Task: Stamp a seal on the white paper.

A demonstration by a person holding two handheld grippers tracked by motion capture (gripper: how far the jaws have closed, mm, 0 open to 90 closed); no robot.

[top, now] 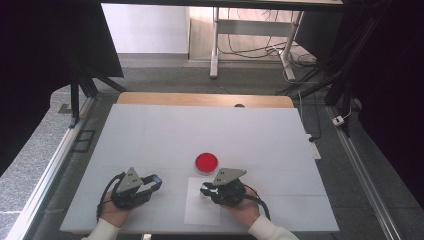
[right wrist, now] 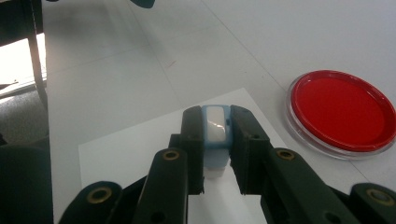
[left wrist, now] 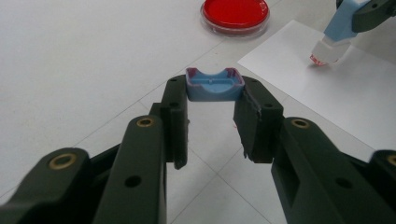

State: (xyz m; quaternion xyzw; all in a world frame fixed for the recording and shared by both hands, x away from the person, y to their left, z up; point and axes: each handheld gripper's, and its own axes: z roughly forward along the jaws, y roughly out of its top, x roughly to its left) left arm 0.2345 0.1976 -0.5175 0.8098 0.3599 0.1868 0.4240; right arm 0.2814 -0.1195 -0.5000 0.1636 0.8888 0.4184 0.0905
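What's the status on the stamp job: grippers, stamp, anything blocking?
Left gripper shut on blue cap. Right gripper shut on stamp, tip down on white paper. Red dish beside, nothing blocking.

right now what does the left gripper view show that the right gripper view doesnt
Left gripper view: the left gripper shut on a blue cap, and the stamp's red tip resting on the paper.

Right gripper view: the right gripper shut on the stamp, seen from behind, tip hidden.

Both: the red dish, the paper and the white table.
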